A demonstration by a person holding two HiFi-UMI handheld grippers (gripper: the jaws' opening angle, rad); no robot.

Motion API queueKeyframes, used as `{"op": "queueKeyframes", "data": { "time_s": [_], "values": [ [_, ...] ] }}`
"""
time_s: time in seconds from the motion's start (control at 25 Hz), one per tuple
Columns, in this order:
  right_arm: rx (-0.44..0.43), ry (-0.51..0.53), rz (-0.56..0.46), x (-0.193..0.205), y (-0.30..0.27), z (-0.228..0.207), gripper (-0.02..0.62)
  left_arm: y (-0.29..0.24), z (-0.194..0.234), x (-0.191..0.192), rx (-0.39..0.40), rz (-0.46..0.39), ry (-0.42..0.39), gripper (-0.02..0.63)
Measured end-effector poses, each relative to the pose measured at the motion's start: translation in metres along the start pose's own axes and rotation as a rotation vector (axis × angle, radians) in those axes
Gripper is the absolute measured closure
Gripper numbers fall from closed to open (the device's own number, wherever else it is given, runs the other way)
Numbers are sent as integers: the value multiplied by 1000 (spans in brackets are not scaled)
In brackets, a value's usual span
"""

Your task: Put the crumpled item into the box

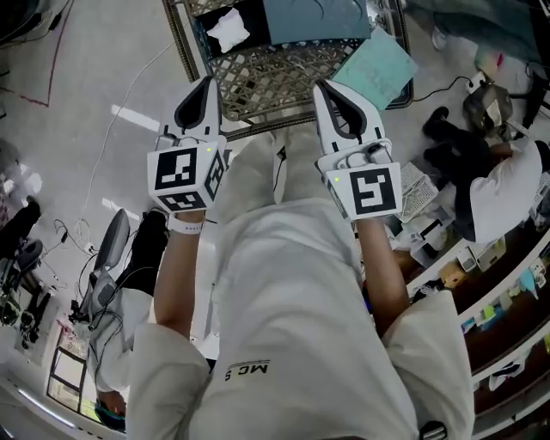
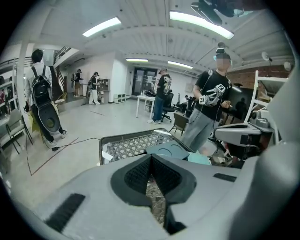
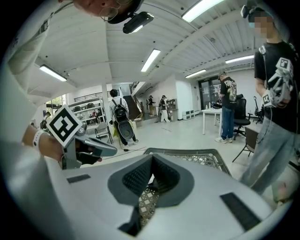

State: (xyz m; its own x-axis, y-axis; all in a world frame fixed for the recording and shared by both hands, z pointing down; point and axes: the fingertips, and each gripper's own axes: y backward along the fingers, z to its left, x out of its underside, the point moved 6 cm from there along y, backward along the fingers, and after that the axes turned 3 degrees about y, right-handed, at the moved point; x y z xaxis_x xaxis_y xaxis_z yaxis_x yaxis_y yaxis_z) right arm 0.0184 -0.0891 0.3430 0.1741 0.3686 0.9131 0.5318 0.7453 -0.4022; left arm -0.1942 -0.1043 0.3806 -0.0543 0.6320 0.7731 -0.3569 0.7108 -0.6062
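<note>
A white crumpled item [image 1: 228, 30] lies on a dark patch at the far left of a lattice-patterned table [image 1: 284, 77]. Beside it, further right, sits a blue-grey box [image 1: 314, 17]. My left gripper [image 1: 206, 83] is held up in front of my body, shut and empty, its tip just short of the table's near rim. My right gripper [image 1: 323, 88] is level with it, also shut on nothing. In the left gripper view the shut gripper [image 2: 151, 157] points at the table [image 2: 131, 143], the box [image 2: 166, 151] and the white item [image 2: 107, 155]. The right gripper view shows its gripper [image 3: 152, 158] aimed at the table rim [image 3: 187, 152].
A teal sheet [image 1: 378, 69] overhangs the table's right corner. A seated person [image 1: 507, 189] and cluttered shelves [image 1: 481, 284] are on the right, an office chair [image 1: 112, 249] and cables on the left. A person holding grippers [image 2: 213, 103] stands beyond the table.
</note>
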Motion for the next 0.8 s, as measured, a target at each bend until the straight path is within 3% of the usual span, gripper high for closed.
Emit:
{"op": "queueKeyframes", "data": {
  "time_s": [0.6,0.8],
  "values": [
    [-18,109,-88,-80,42,12,580,104,-23,-59,-28,-226,47,581],
    [-5,116,-88,-92,52,11,579,121,-32,-61,-41,-269,51,581]
  ]
}}
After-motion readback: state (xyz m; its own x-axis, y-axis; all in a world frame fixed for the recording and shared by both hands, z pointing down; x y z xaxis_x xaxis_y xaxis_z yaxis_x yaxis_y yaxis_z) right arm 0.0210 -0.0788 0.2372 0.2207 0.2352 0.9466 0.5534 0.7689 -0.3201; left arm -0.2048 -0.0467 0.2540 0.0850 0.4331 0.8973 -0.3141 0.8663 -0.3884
